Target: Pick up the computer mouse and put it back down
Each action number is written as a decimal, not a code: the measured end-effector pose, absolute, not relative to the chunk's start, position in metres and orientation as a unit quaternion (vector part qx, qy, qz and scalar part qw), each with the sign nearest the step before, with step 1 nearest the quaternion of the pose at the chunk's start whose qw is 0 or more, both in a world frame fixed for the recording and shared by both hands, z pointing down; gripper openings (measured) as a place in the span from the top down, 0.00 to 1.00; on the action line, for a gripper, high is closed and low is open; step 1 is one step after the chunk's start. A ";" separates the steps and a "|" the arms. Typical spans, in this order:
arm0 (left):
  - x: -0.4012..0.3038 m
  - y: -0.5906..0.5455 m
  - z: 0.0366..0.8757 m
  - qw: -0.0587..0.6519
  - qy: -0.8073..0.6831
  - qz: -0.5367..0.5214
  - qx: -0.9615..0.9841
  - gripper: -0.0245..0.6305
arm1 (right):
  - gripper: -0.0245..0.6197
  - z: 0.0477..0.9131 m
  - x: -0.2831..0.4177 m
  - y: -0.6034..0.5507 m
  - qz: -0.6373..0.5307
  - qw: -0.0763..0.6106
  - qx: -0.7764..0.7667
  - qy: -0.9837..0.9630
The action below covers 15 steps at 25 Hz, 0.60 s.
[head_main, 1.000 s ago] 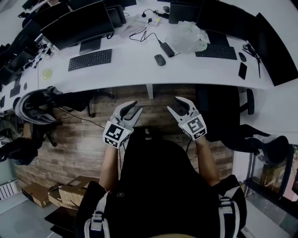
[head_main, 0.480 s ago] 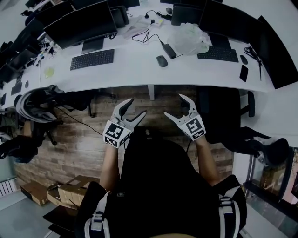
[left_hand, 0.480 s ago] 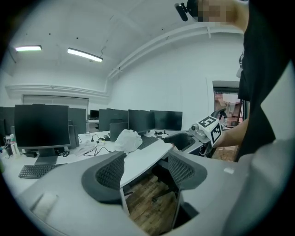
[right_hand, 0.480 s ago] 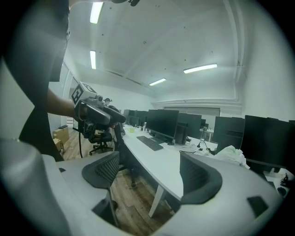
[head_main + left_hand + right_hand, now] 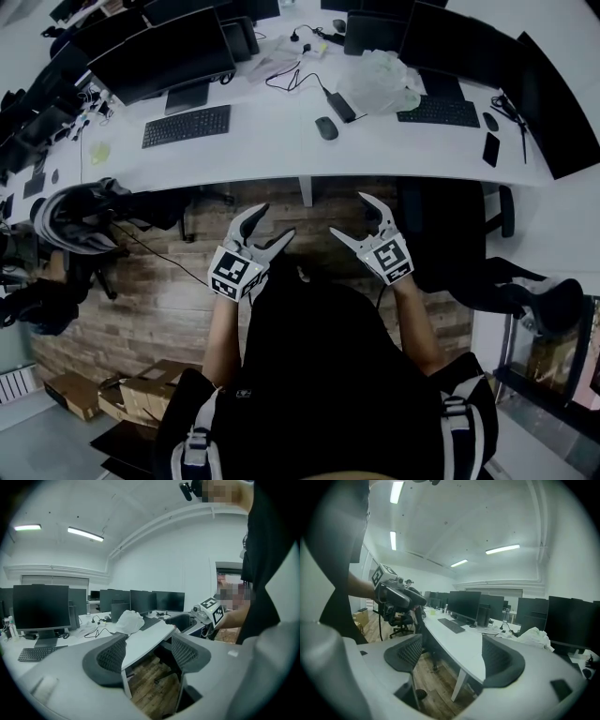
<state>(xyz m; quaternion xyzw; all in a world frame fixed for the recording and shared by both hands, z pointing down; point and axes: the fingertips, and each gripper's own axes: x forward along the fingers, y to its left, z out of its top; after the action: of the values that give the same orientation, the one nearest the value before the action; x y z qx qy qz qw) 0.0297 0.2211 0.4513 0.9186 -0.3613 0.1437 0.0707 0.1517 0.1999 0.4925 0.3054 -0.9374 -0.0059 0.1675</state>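
A dark computer mouse lies on the long white desk, near its front edge. Both grippers hang in the air above the wooden floor, short of the desk and apart from the mouse. My left gripper is open; its jaws have just been opening, with nothing between them. My right gripper is open too, its jaws also just opened and empty. In the left gripper view the grey pads frame only the desk edge and floor. The right gripper view shows the same between its pads.
On the desk are a black keyboard, a power brick with cable, a white plastic bag, a second keyboard and several monitors. Office chairs stand left and right below the desk edge.
Both grippers' jaws have spread much wider than a second ago. The hands have stayed in about the same place.
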 end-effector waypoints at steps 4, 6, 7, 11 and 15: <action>0.032 0.215 0.453 0.071 -0.347 0.150 0.923 0.50 | 0.37 0.494 0.154 0.192 0.002 0.166 0.319 -0.933; 0.033 0.212 0.456 0.076 -0.337 0.150 0.926 0.50 | 0.40 0.493 0.155 0.187 0.005 0.161 0.327 -0.931; 0.034 0.209 0.459 0.078 -0.333 0.151 0.928 0.50 | 0.41 0.494 0.155 0.184 0.006 0.159 0.331 -0.930; 0.037 0.191 0.469 0.084 -0.316 0.157 0.932 0.50 | 0.42 0.503 0.160 0.168 0.015 0.173 0.343 -0.923; 0.032 0.160 0.471 0.082 -0.301 0.159 0.937 0.50 | 0.42 0.507 0.157 0.140 0.018 0.181 0.356 -0.917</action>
<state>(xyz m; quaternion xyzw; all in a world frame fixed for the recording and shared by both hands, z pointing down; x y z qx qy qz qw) 0.0321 0.1597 0.4712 0.9365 -0.3015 0.1591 0.0818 0.1567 0.1397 0.5066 0.3556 -0.9168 0.0181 0.1810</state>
